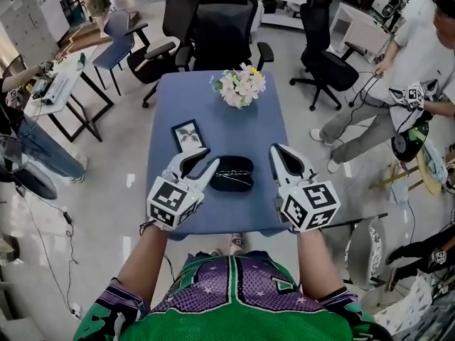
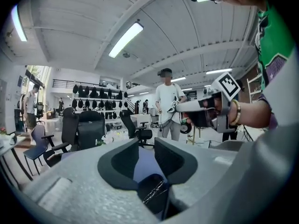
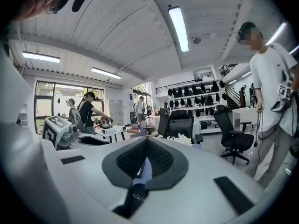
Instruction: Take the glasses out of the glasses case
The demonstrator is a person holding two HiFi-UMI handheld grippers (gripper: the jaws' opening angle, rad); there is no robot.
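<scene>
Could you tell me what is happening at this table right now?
A person holds a gripper in each hand over a blue table. The left gripper, jaws apart, points at the black glasses case, which lies open with the glasses inside. The right gripper hovers beside the case, jaws together at the tips. Neither gripper holds anything.

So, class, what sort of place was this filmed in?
Probably an open-plan office or lab workspace: swivel office chairs, a cluttered work desk and ceiling strip lights.
</scene>
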